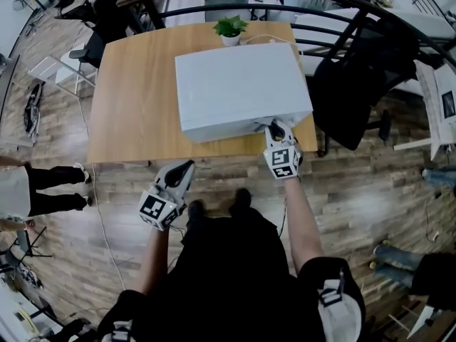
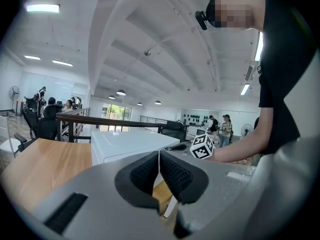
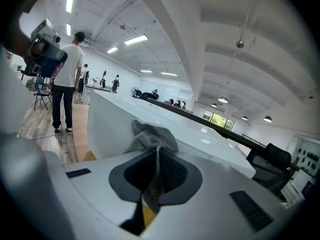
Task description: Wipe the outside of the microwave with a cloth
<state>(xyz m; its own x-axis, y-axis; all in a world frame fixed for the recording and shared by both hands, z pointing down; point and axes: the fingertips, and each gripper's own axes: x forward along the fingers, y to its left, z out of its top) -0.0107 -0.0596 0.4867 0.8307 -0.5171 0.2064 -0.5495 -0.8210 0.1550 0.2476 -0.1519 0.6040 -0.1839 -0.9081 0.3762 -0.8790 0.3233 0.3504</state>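
Left gripper (image 2: 159, 156) fingers (image 2: 144, 173) pressed together (empty), facing microwave (image 2: 125, 144).

The microwave (image 1: 242, 91) is a plain white box standing upright on the table (image 1: 135, 105), toward its near right edge. The cloth (image 3: 152, 135), grey and knitted, is bunched and pinched between the right gripper's (image 3: 159, 160) jaws, against the microwave's near face.

wooden table (image 1: 135, 105), plank floor (image 1: 370, 191), black chair (image 1: 360, 91)

bare table (image 1: 135, 98) left of microwave (image 1: 239, 87), plant (image 1: 230, 27) behind
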